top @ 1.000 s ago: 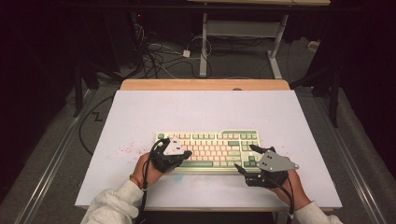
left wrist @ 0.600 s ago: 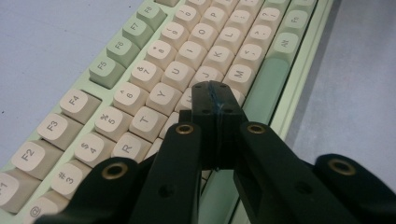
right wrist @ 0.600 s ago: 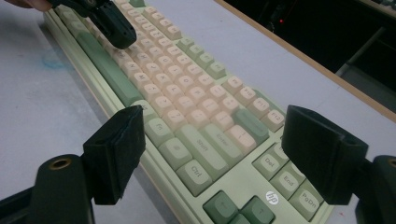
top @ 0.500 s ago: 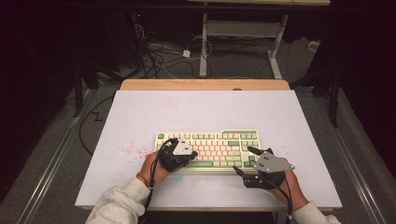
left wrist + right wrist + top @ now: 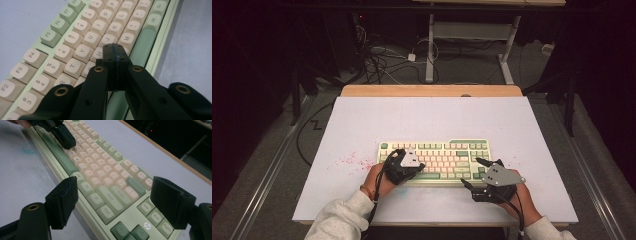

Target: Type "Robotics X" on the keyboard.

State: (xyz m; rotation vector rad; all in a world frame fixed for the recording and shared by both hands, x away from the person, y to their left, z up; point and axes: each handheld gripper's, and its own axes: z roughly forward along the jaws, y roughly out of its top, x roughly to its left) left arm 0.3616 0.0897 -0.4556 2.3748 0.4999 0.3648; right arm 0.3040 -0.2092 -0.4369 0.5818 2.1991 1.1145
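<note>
One keyboard (image 5: 435,159), green and cream, near front middle of white surface (image 5: 432,120). Two grippers: left gripper (image 5: 115,53) jaws pressed together, tip over letter keys near spacebar; right gripper (image 5: 113,203) jaws wide apart, empty, at keyboard's right end.

At frame centre you see a white table top (image 5: 432,120) with a wooden far edge (image 5: 432,91). Beyond it, at top centre, grey floor (image 5: 462,70) carries tangled cables (image 5: 382,60) and a white desk frame (image 5: 472,35). The surroundings at upper left and right are dark.
</note>
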